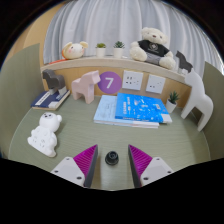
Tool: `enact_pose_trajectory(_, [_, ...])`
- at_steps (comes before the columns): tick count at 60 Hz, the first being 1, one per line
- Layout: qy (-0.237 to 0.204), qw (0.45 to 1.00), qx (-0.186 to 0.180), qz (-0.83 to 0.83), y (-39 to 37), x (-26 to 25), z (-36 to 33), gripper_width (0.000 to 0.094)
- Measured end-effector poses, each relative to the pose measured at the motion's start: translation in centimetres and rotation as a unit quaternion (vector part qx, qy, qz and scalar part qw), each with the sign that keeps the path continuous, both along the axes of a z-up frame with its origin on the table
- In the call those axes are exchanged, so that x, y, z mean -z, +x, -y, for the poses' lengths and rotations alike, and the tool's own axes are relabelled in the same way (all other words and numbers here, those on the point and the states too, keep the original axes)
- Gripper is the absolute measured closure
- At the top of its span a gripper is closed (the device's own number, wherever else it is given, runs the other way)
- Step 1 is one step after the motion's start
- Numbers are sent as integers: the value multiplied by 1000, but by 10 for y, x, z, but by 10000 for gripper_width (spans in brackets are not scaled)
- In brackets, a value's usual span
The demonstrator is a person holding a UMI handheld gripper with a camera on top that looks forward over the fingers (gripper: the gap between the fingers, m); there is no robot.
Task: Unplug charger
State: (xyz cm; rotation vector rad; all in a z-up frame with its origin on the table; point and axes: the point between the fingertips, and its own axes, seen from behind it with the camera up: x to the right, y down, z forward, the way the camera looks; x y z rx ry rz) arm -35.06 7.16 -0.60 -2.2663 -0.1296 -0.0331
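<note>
A small black round object (111,158), which looks like the charger, rests on the green table between my two fingers, with a gap at each side. My gripper (112,160) is open, and its magenta pads (86,158) face the object from both sides. Two white socket plates (131,82) (154,84) sit on the back panel beyond the fingers, under the shelf. I cannot tell whether anything is plugged into them.
A blue book (133,108) lies ahead of the fingers. A white bear figure (45,133) lies ahead on the left. A purple disc marked 7 (109,83), a wooden animal (85,88), a potted plant (172,100) and a white stand (198,100) stand at the back. Plush toys (151,47) sit on the shelf.
</note>
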Motion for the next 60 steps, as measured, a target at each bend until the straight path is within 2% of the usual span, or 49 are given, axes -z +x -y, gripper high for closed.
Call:
enact_pose_trajectory(8, [33,999,10,-16,4,-56,4,152])
enact_pose_trajectory(11, [51,998,10,-24,3,-84,9,105])
enact_pose_trajectory(20, [96,994,-9,-52,-9,-163,44,110])
enact_pose_trajectory(28, [113,991,-10,-64,-13,-202,95,115])
enact_pose_trajectory(46, [111,992,15,-63,-2,-210,214,116])
enact_pose_trajectory(60, [99,994,6,-38,0,-204,271,119])
